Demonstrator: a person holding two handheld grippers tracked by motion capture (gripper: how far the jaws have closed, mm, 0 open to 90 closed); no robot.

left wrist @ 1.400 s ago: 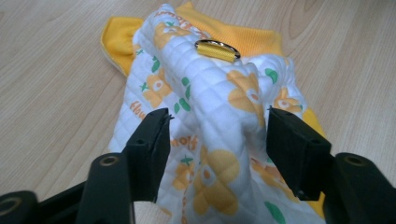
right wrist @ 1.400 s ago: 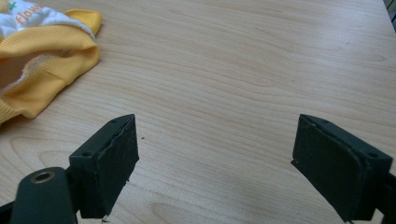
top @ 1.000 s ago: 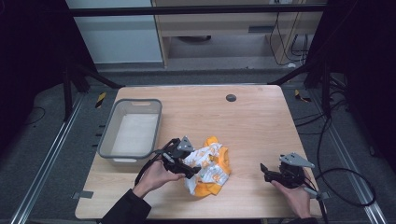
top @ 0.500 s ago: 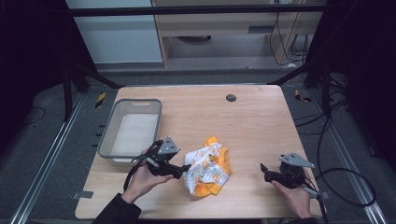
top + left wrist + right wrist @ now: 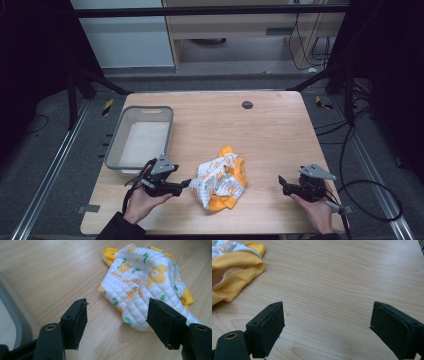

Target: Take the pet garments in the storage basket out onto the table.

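We see the crumpled cloth lying on the surface just ahead of our left claw, its long axis running away from the claw toward the yellow tip at the far end. That claw's jaws have just been closing, with nothing between them. Our right claw, well apart from the cloth, stands spread and empty.

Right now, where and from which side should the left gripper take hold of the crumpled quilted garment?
Grip the white quilted edge of the garment nearest the left gripper, coming in low from its left. That fold lies raised and bunched on the table, right ahead of the open fingers, and nothing is between them yet.
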